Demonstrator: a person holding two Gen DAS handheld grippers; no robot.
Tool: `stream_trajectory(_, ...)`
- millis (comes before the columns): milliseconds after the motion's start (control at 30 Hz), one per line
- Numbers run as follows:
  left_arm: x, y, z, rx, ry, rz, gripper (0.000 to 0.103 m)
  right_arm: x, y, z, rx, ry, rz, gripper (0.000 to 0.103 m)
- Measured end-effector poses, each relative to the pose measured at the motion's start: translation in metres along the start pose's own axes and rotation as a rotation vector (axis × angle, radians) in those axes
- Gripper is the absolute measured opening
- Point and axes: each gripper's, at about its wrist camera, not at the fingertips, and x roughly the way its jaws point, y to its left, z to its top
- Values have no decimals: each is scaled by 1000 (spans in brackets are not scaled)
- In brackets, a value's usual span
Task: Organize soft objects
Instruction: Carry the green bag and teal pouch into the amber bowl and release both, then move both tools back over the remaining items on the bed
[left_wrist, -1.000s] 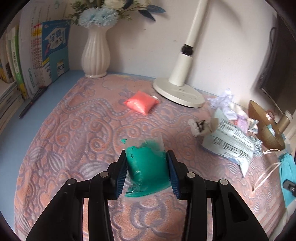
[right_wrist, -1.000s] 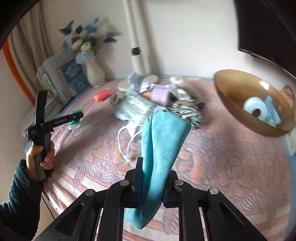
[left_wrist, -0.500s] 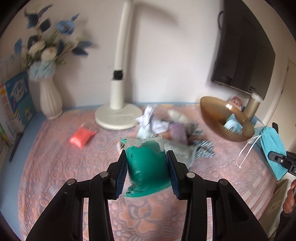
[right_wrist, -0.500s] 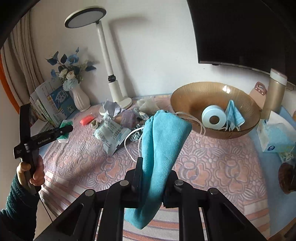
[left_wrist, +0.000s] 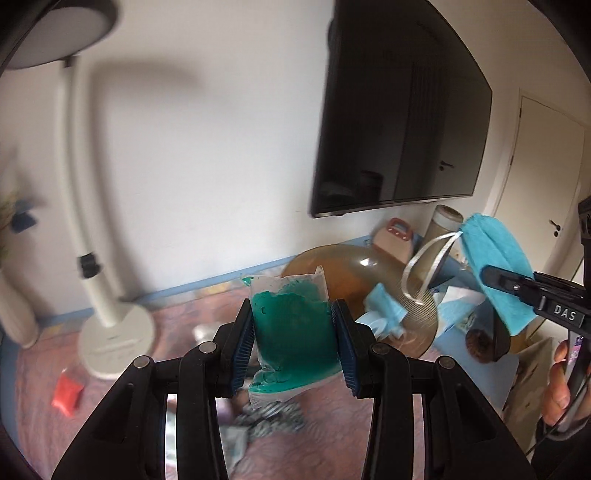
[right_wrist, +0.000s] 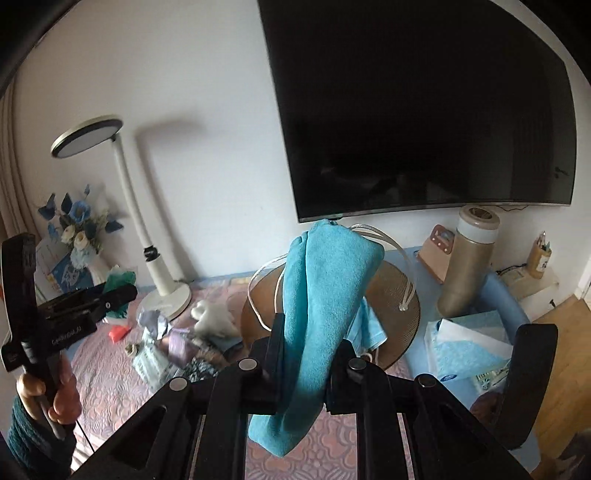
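My left gripper (left_wrist: 293, 332) is shut on a clear bag of green slime (left_wrist: 291, 328) and holds it in the air in front of the brown bowl (left_wrist: 343, 269). My right gripper (right_wrist: 304, 347) is shut on a turquoise drawstring pouch (right_wrist: 321, 295) with white cord, held up in front of the same bowl (right_wrist: 395, 295). The pouch also shows at the right of the left wrist view (left_wrist: 495, 266). The bowl holds a light blue cloth (left_wrist: 384, 310). A red bag (left_wrist: 66, 391) lies on the pink cloth by the lamp base.
A white desk lamp (right_wrist: 162, 288) stands at the back left, with a flower vase (right_wrist: 81, 236) beyond it. A heap of soft things (right_wrist: 177, 343) lies mid-table. A thermos (right_wrist: 469, 258), tissue pack (right_wrist: 469, 347) and wall television (right_wrist: 424, 110) are to the right.
Both grippers have risen and tilted up with their loads. The left has swung right from the red bag toward the bowl; the right has closed in on the bowl.
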Motion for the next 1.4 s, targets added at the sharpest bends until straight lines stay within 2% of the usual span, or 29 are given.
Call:
stream_trajectory(300,66,-42,26,18,37,-69,38,61,-14,42,10,73,-39,15)
stream_trajectory(367,75,-45,30,11,33,-60,39,75,-15,49,0,92,-42,15)
stream_trajectory(400,78,-47,32,9,25,-52,42,83,-17,52,4,105,-40,15)
stream_trajectory(433,81,-48,34,9,15,-41,57,91,-19,56,8,119,-34,19)
stream_trajectory(467,82,-48,36,5,9,-35,79,99,-21,57,8,138,-27,29)
stream_trajectory(500,81,-47,37,-3,-3,-38,85,106,-24,58,12,161,-27,37)
stream_trajectory(533,79,-46,37,-11,-15,-47,86,111,-27,57,20,176,-40,50)
stream_trajectory(567,76,-44,37,-13,-19,-54,86,113,-29,56,23,182,-48,53)
stream_trajectory(767,51,-31,35,-41,-23,-61,86,101,-35,43,37,198,-49,54)
stream_trajectory(833,38,-27,35,-63,-22,-75,86,90,-30,41,35,190,-47,54)
stream_trajectory(1033,-18,-10,34,-77,-82,-31,86,50,2,41,-13,145,-26,56)
stream_trajectory(1067,-29,-7,32,-77,-95,-21,86,43,10,41,-26,134,-22,58)
stream_trajectory(1200,-73,9,18,-87,-135,28,86,16,46,37,-73,96,23,59)
stream_trajectory(1333,-106,35,-14,-107,-128,124,86,-1,85,23,-113,77,93,60)
stream_trajectory(1400,-118,50,-35,-112,-117,186,86,-5,100,12,-129,68,117,67)
